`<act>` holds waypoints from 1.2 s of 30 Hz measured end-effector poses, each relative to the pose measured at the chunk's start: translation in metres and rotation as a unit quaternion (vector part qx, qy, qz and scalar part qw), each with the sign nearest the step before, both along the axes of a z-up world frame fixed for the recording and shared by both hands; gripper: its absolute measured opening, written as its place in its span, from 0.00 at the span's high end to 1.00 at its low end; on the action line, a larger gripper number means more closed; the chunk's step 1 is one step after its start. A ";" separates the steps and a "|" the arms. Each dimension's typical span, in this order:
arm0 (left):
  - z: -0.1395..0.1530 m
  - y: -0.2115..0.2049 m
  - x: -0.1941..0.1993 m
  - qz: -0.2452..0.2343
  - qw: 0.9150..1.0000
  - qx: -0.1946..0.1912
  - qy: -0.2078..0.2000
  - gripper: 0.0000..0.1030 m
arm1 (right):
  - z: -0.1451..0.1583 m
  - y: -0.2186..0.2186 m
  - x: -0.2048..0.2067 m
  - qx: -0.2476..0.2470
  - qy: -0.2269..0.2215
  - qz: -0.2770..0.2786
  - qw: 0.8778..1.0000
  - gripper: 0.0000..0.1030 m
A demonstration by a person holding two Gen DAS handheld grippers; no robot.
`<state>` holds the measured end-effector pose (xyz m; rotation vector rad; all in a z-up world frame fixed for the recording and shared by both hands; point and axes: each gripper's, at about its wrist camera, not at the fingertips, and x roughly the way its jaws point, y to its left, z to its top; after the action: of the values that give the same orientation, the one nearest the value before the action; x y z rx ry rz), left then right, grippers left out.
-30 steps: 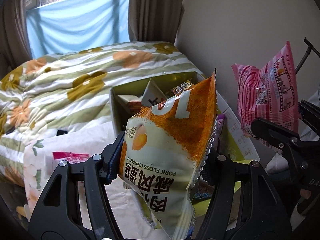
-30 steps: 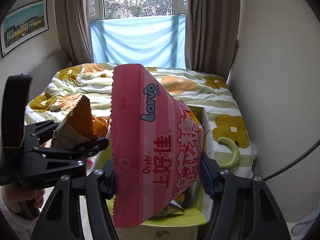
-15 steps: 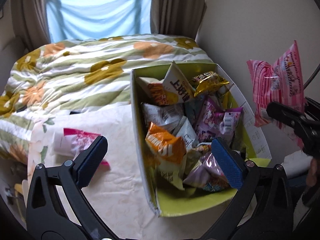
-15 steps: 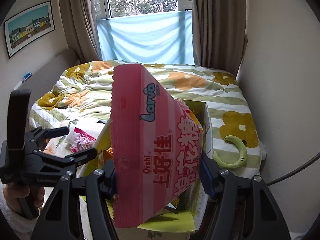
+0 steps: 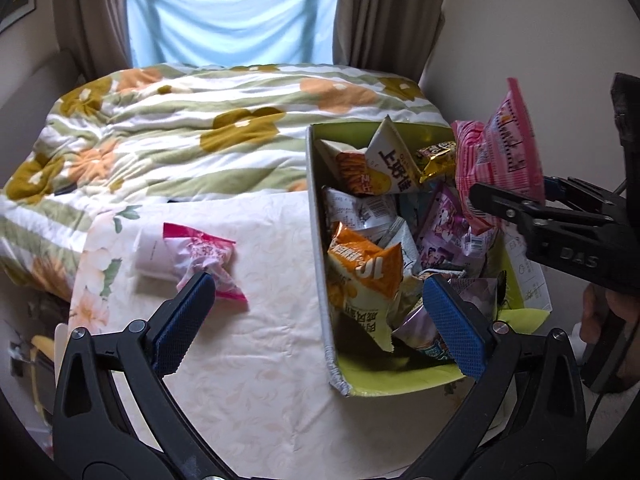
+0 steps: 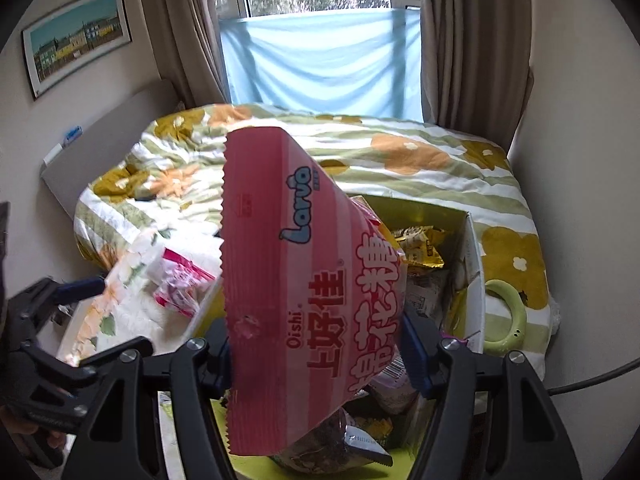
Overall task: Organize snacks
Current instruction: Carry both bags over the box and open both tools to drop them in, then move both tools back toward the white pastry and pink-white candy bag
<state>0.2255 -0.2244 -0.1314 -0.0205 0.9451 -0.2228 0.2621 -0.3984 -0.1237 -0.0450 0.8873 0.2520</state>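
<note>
My left gripper (image 5: 320, 316) is open and empty, above the near left wall of a green cardboard box (image 5: 318, 216) filled with several snack bags. An orange pork floss cake bag (image 5: 362, 276) lies in the box near its left wall. My right gripper (image 6: 316, 354) is shut on a pink striped Oishi snack bag (image 6: 308, 296) and holds it above the box (image 6: 472, 264). The same bag (image 5: 500, 156) shows at the right in the left wrist view. A small pink-and-white snack bag (image 5: 196, 258) lies on the cloth left of the box.
The box stands on a cream floral cloth (image 5: 248, 360) at the foot of a bed with a flowered quilt (image 5: 192, 132). A green ring-shaped object (image 6: 506, 320) lies on the quilt right of the box. A wall runs along the right.
My left gripper opened and let go of the orange pork floss cake bag, which now lies in the box. The left gripper drew back. The right gripper still holds the pink bag.
</note>
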 end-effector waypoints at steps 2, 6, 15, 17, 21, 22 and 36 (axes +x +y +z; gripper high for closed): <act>0.000 0.003 -0.001 0.006 1.000 0.004 0.000 0.00 | -0.008 0.003 0.004 -0.018 0.002 -0.005 1.000 0.39; 0.000 0.009 -0.002 0.014 1.000 0.001 0.004 0.00 | -0.019 0.008 0.009 -0.026 0.015 -0.005 1.000 0.28; 0.004 0.009 -0.010 0.005 1.000 0.006 -0.002 0.00 | -0.013 0.002 -0.015 0.010 -0.008 -0.010 1.000 0.01; 0.008 0.009 -0.012 0.003 1.000 0.007 -0.008 0.00 | -0.009 0.003 -0.020 0.009 -0.015 -0.010 1.000 0.01; 0.018 0.009 -0.019 0.000 1.000 0.009 -0.021 0.00 | 0.003 0.006 -0.031 -0.002 -0.036 -0.010 0.999 0.01; 0.020 0.010 -0.021 0.000 1.000 0.010 -0.024 0.00 | 0.006 0.005 -0.032 -0.001 -0.036 -0.010 0.999 0.01; 0.059 0.051 -0.064 0.045 0.996 0.027 -0.073 0.00 | 0.053 0.018 -0.076 -0.004 -0.078 -0.034 0.996 0.01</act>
<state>0.1613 -0.1730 -0.0726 0.0036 0.8015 -0.1139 0.1862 -0.3800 -0.0708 -0.0406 0.7334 0.1788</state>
